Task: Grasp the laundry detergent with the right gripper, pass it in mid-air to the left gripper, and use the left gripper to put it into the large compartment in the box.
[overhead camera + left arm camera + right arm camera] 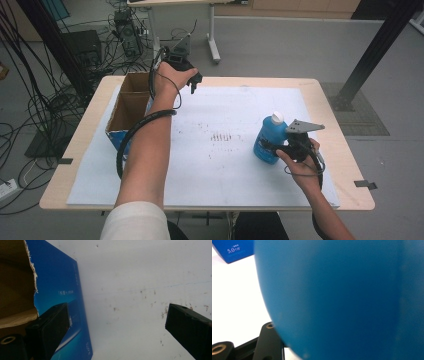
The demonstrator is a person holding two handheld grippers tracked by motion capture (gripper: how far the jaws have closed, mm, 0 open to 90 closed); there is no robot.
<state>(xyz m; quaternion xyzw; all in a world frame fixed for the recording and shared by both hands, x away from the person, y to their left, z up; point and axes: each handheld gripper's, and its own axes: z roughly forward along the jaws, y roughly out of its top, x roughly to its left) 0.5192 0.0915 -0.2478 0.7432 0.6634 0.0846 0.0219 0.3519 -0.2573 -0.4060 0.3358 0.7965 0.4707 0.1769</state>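
Bottle (270, 139) stood upright on the right of the mat (225, 165), pinched at mid-body by the right gripper (278, 148), probably to lift it. Left gripper (196, 82), jaws spread, empty, waited beside the box (131, 107), likely the destination.

Blue bottle (342, 297) up close (tongs clamping it), blue box (233, 250) beyond.

A white sheet (225, 165) covers the wooden table (345, 150), with black cables (45, 115) tangled on the floor.
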